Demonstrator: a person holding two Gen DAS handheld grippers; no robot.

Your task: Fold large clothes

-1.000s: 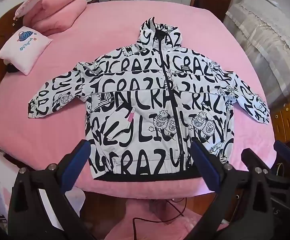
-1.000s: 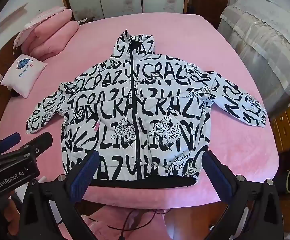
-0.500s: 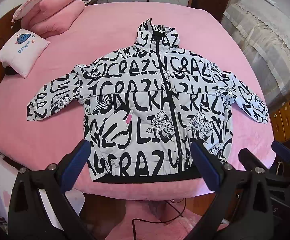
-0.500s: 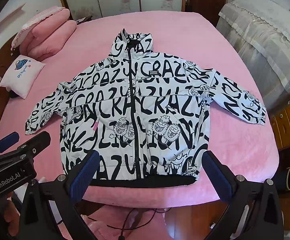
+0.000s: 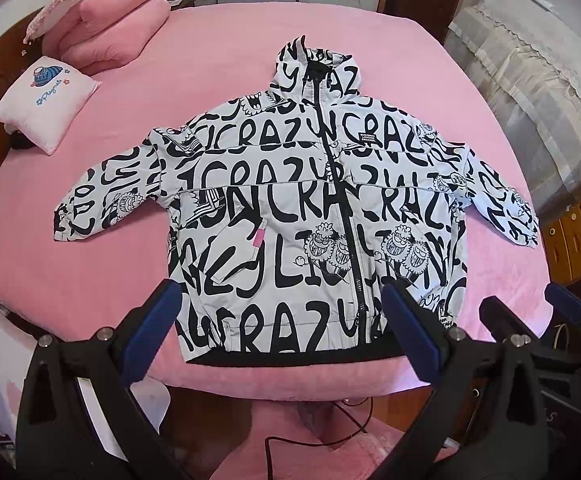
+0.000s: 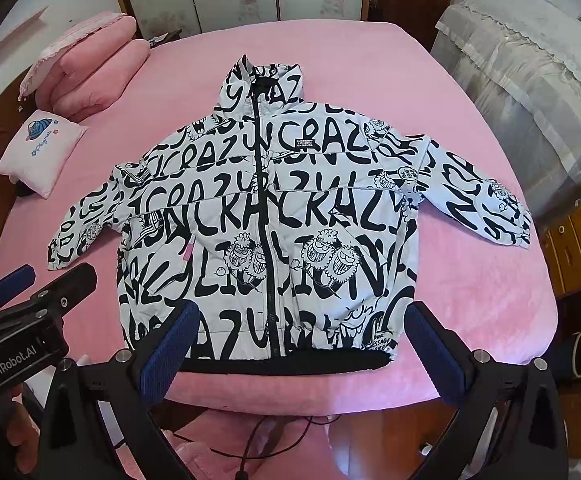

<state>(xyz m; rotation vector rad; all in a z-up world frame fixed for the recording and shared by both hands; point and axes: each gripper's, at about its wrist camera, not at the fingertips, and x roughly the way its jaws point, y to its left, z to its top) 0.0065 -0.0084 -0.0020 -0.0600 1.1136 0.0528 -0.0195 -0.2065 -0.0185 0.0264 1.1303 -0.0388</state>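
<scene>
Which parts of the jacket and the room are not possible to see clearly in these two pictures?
- Jacket back: both views, it lies face up on the bed.
- Chest label wording: both views, too small.
- Hem near the left gripper: left wrist view, partly behind its fingers.
- Hem corner: right wrist view, behind the right gripper.
- Floor cable: cut off below.

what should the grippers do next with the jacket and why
Probably lower both toward the sleeves and start by folding one inward. The jacket lies flat, zipped and face up on the pink bed, both sleeves spread out sideways. The left gripper and right gripper are open, empty and above the hem, so nothing is grasped yet.
</scene>
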